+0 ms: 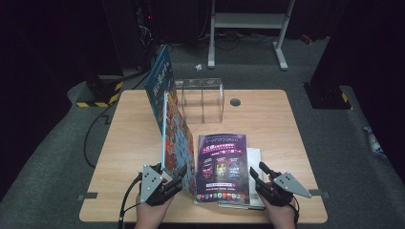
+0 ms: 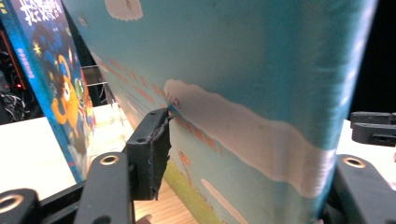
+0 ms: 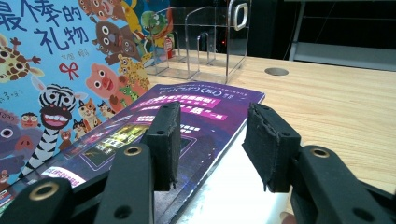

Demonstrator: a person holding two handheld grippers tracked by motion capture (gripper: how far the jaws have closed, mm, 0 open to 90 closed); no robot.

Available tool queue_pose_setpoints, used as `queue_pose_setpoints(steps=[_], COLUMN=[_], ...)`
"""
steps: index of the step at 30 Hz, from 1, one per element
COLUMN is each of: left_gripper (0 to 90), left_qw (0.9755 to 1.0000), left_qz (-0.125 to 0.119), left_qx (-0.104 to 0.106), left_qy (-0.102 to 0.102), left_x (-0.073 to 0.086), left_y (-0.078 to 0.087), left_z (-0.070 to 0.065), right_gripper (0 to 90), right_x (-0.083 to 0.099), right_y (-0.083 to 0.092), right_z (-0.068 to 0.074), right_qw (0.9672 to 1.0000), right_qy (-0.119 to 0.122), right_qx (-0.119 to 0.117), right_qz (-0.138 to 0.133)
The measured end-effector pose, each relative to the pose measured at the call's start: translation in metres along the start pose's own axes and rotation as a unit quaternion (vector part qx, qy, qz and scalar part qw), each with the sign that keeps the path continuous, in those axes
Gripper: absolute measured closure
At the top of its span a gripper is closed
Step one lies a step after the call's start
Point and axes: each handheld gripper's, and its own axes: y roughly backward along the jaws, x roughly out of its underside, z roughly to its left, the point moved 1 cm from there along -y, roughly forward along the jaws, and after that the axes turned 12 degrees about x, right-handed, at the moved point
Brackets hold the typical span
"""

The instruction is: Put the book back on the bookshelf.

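Note:
Two picture books stand on edge at the table's left middle. The nearer one [image 1: 175,136] has a sky-blue back cover [image 2: 243,70] and an animal-covered front [image 3: 56,84]. My left gripper [image 1: 174,174] straddles its near lower corner; the left pad [image 2: 156,144] touches the blue cover at its tip, and the book crosses the gap at a slant, hiding the other pad. A purple magazine [image 1: 222,164] lies flat on a white book [image 1: 255,157]. My right gripper [image 1: 258,169] hovers open over their right edge [image 3: 215,121], with nothing pinched.
A dark blue picture book [image 1: 160,78] stands behind the first. A clear acrylic organizer [image 1: 200,98] stands at the back middle of the wooden table [image 1: 277,129], beside a round cable hole [image 1: 235,101]. A white frame [image 1: 248,21] stands on the floor beyond.

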Motion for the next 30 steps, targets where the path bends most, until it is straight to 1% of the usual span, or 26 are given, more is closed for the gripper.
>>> queue_pose_setpoints(steps=[4,7,9,12,15,18,19,26,28,30], left_gripper=[45.4,47.7,50.7,52.0,54.0,57.3,58.5,63.7,65.2,66.4], left_qw=[1.0,0.9998,0.9998,0.9993,0.9988,0.9988,0.9985,0.9984,0.9985,0.9989], left_qz=[0.004,0.012,0.008,0.014,0.015,0.013,0.014,0.022,0.023,0.02], left_qx=[-0.005,-0.01,-0.01,-0.018,-0.027,-0.031,-0.034,-0.027,-0.028,-0.023], left_qy=[-0.008,-0.013,-0.017,-0.029,-0.039,-0.036,-0.04,-0.045,-0.042,-0.034], left_x=[0.0,0.0,-0.001,-0.002,-0.002,-0.004,-0.004,-0.009,-0.011,-0.013], left_y=[0.002,0.002,0.003,0.003,0.004,0.006,0.006,0.005,0.005,0.005], left_z=[0.002,0.003,0.003,0.003,0.004,0.007,0.008,0.012,0.014,0.016], right_gripper=[55.3,55.3,55.3,55.3,55.3,55.3,55.3,55.3,55.2,55.1], right_x=[0.0,0.0,0.0,0.001,0.001,0.001,0.001,0.002,0.002,0.002], right_y=[0.0,-0.001,-0.001,-0.001,-0.001,-0.002,-0.002,-0.003,-0.002,-0.002], right_z=[0.0,0.001,0.001,0.001,0.002,0.001,0.001,0.0,0.0,0.0], right_qw=[1.0,1.0,1.0,1.0,1.0,0.9999,0.9999,0.9999,0.9999,0.9999], right_qy=[-0.002,-0.005,-0.004,-0.004,-0.005,-0.008,-0.007,-0.009,-0.01,-0.011], right_qx=[-0.002,-0.003,-0.003,-0.004,-0.004,-0.004,-0.004,-0.005,-0.004,-0.003], right_qz=[0.004,0.004,0.004,0.005,0.005,0.006,0.007,0.009,0.01,0.01])
